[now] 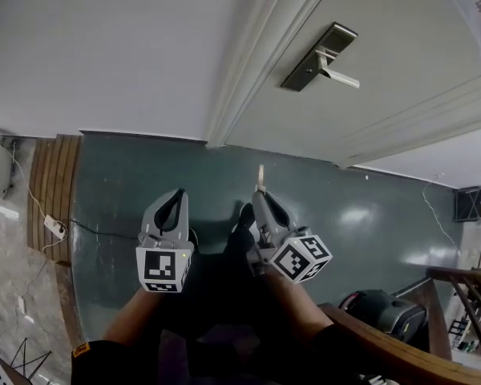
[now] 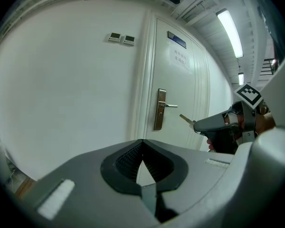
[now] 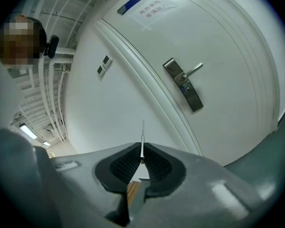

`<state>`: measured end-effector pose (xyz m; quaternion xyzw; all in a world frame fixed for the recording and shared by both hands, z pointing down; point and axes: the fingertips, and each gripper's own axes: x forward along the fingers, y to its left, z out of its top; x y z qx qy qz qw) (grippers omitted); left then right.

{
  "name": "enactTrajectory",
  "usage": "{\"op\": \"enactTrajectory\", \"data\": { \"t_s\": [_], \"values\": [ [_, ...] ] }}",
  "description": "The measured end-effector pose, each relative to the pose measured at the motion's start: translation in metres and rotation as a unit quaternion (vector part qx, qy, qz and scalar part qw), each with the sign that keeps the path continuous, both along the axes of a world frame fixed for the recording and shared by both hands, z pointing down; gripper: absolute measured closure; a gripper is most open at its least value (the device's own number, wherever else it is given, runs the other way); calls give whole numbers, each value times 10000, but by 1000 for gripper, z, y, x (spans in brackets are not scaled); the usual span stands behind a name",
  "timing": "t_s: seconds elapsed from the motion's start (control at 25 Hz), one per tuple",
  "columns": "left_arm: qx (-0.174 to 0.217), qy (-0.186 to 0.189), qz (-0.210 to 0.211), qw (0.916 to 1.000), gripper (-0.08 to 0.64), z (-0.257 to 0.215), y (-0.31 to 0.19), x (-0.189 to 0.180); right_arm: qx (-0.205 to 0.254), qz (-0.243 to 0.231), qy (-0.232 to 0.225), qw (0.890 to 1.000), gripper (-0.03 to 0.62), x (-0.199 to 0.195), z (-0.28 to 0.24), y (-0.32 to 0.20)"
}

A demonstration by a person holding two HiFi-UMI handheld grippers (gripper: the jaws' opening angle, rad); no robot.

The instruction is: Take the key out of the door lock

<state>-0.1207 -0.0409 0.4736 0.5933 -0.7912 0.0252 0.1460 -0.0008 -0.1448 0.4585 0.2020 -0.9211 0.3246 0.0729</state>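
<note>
The grey right gripper (image 3: pixel 141 159) is clamping the thin brass-coloured key (image 3: pixel 142 137) only at its jaw tips, well clear of the dark metal lock plate (image 3: pixel 183 84), so it is probably risking a slip and drop, while the grey left gripper (image 2: pixel 142 151) is idling with jaws together on nothing.

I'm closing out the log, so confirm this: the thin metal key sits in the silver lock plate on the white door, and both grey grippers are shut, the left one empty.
Wrong on one count: the thin metal key is not in the silver lock plate; the grey right gripper is shut on it, as the right gripper view shows. The grey left gripper is shut and empty.
</note>
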Motion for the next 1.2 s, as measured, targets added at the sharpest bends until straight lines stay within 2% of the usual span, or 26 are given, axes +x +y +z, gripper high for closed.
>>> {"op": "enactTrajectory", "data": {
  "t_s": [0.2,0.44,0.68,0.88,1.2],
  "values": [
    [46,-57,163,9998,545,0,6,20,116,109,134,9998,577,23,3,12],
    [4,-184,201,9996,545,-6,5,47,272,69,35,9996,577,49,-1,17],
    [-55,-79,328,9994,545,-12,-3,111,461,-16,100,9989,577,107,-3,24],
    [-122,-192,442,9988,545,-16,-9,167,638,-120,156,9978,577,156,1,25],
    [-364,-436,203,9982,545,-18,16,208,730,-466,116,9962,577,191,8,39]
  ]
}}
